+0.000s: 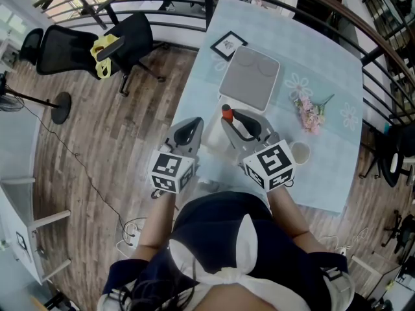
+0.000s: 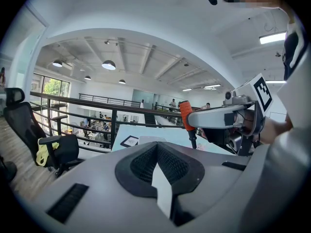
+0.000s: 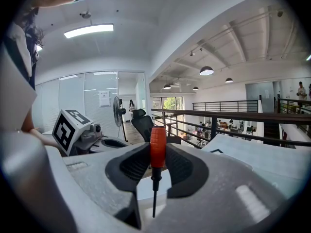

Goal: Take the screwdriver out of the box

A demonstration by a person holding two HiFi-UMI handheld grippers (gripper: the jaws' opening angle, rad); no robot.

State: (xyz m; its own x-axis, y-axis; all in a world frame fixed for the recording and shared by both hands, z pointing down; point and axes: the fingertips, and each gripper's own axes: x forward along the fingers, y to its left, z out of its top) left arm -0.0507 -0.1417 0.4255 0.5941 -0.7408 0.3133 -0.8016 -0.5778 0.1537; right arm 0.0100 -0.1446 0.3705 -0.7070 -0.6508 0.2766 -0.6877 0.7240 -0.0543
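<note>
Evidently my right claw (image 3: 156,160) grips the orange-handled, black-shafted screwdriver (image 3: 158,144) by its handle, tip down, held above the pale blue bench (image 1: 331,109) just short of the flat grey box (image 1: 249,78). I judge it already out. My left claw (image 2: 158,152) is closed on nothing and idle alongside.

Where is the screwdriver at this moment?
The screwdriver stands handle-up, clamped between the right gripper's jaws, above the table in the head view, just in front of the grey box.
</note>
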